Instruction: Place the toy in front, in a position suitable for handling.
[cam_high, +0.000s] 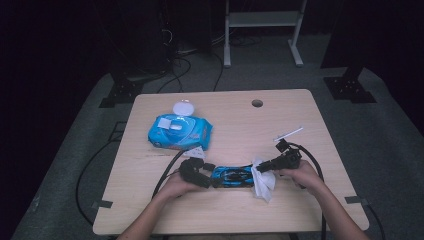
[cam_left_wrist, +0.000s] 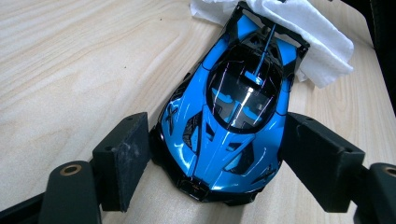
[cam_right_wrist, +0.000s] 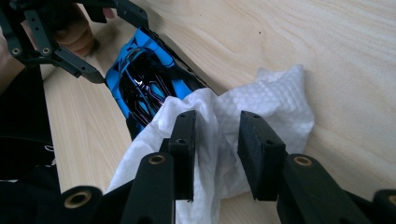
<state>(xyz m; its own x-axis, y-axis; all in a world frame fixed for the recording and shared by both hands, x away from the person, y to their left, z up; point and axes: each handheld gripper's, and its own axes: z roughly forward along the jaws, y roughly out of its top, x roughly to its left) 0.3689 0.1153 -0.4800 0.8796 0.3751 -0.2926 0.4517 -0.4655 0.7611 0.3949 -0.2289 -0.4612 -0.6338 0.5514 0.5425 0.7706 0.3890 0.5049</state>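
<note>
A blue and black toy car (cam_left_wrist: 229, 126) lies on the wooden table (cam_high: 235, 120) near its front edge. My left gripper (cam_left_wrist: 217, 123) is shut on the car, one pad pressed against each side near its nose. A crumpled white wipe (cam_right_wrist: 275, 102) drapes over the car's other end (cam_right_wrist: 140, 79). My right gripper (cam_right_wrist: 217, 126) hovers over the wipe with its jaws apart, and the pads do not press on the cloth. In the high view the left gripper (cam_high: 209, 176), the car (cam_high: 232, 176), the wipe (cam_high: 263, 185) and the right gripper (cam_high: 261, 166) stand in a row.
A blue pack of wet wipes (cam_high: 180, 132) with its round white lid (cam_high: 182, 108) flipped open lies at the back left. A thin white strip (cam_high: 290, 133) lies behind the right gripper. There is a cable hole (cam_high: 257, 103) near the far edge. Black cables trail off the table.
</note>
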